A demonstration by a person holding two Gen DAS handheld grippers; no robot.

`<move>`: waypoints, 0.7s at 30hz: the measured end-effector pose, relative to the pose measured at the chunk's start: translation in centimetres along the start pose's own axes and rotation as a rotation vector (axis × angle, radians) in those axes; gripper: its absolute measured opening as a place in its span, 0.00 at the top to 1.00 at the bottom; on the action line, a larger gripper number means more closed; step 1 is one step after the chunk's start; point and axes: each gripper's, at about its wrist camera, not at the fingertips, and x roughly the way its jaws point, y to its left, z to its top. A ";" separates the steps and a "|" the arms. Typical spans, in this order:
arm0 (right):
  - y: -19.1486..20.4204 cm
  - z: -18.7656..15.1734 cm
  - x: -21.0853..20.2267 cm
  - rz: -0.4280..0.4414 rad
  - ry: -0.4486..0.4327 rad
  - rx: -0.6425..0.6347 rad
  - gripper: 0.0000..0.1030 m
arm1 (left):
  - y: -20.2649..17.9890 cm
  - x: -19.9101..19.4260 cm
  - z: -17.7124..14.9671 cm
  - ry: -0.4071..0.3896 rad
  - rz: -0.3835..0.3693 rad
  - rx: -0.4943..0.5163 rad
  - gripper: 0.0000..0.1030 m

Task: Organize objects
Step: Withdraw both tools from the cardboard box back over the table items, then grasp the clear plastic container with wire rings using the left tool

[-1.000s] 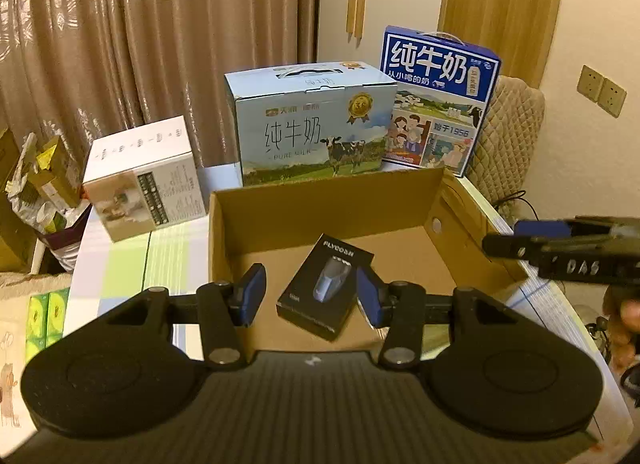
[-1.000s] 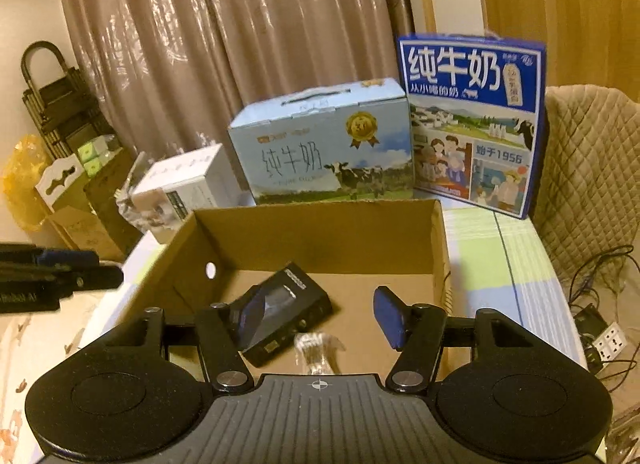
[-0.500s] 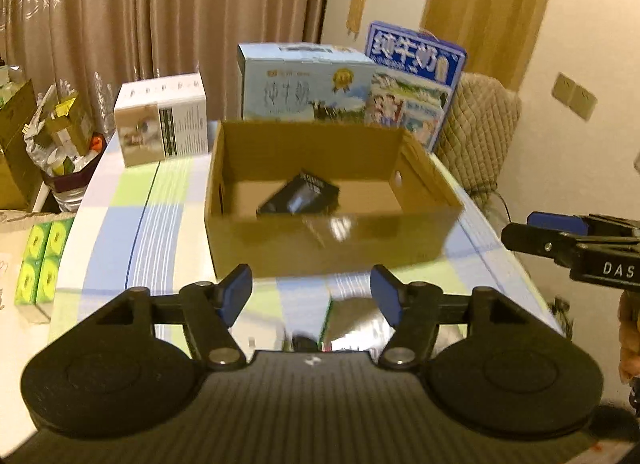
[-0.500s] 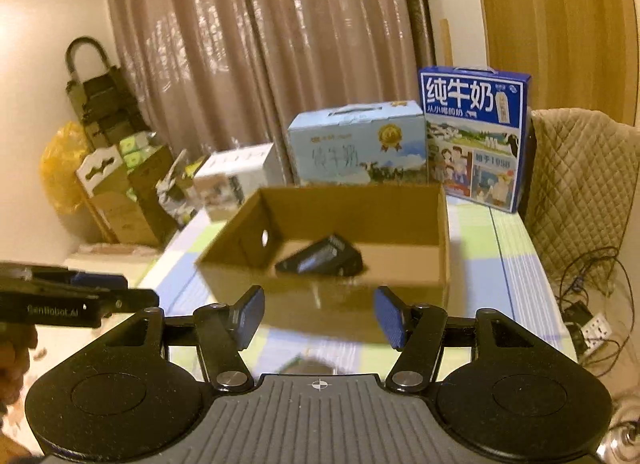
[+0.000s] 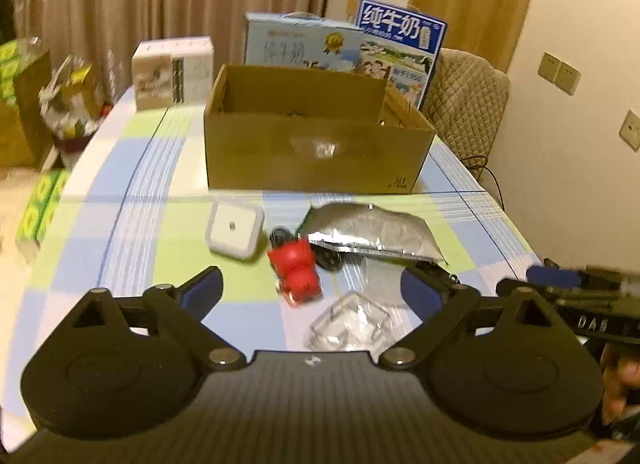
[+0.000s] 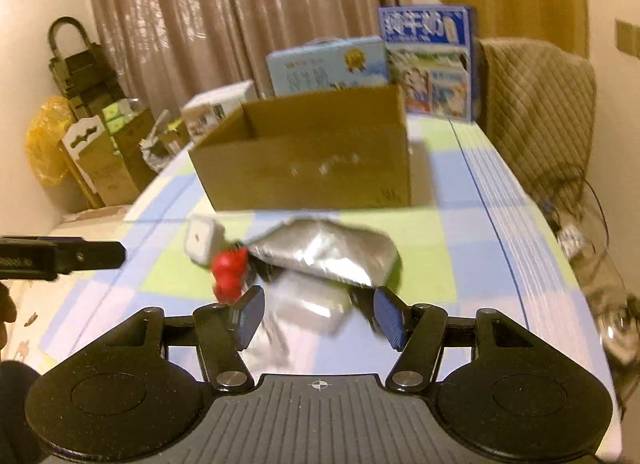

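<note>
On the checked tablecloth point(image 5: 120, 223), in front of the cardboard box point(image 5: 312, 159), a small group of loose objects waits: a red toy figure point(image 5: 297, 272), a white square gadget point(image 5: 235, 229), a silver foil pouch point(image 5: 372, 232) and a clear plastic piece point(image 5: 352, 324). The left gripper point(image 5: 312, 292) hovers near the red figure, its fingers spread wide and holding nothing. The right gripper point(image 6: 316, 316) is also spread and empty, just above the clear piece. The step in hand seems to be choosing an object. The next move probably calls for lowering around one item and closing.
</note>
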 end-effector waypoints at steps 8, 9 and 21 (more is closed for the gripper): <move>-0.6 -3.8 0.5 -0.021 -0.012 0.030 0.44 | -1.0 0.8 -2.5 -0.013 -0.002 -0.008 0.01; -0.7 -3.9 0.7 -0.015 -0.006 0.031 0.44 | -1.0 1.1 -2.8 -0.002 0.000 -0.013 0.01; -1.9 -4.8 1.9 -0.040 -0.003 0.047 0.38 | -1.6 3.8 -5.2 0.051 0.036 -0.017 0.01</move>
